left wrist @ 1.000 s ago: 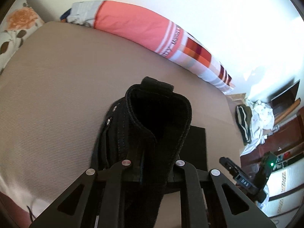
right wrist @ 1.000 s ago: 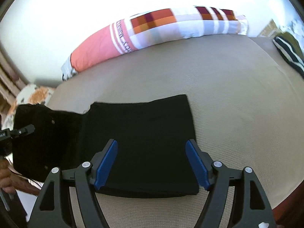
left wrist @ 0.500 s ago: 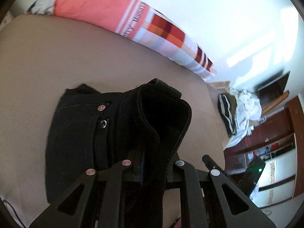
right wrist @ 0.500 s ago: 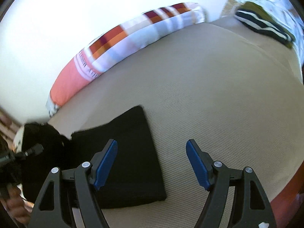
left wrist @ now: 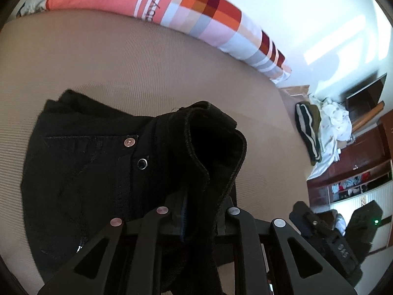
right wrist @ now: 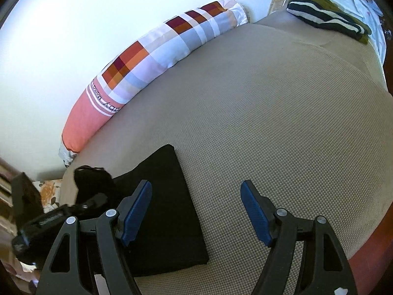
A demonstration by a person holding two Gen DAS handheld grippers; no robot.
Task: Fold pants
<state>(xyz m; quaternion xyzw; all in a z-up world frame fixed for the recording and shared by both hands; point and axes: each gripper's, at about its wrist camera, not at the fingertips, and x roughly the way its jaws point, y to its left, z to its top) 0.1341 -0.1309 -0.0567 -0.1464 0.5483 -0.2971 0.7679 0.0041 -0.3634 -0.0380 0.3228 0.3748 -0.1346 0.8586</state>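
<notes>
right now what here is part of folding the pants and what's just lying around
In the job:
- black pants
- left gripper, jaws opening with the waistband still between them
- right gripper, jaws open, empty

Lying about:
- long patchwork pillow
- striped garment
- white clothes pile
- floral pillow

Beige woven bed surface, long pink-and-checked bolster against a white wall, sunlight patches (upper right), dark wooden cabinet, striped garment, heaped white laundry
</notes>
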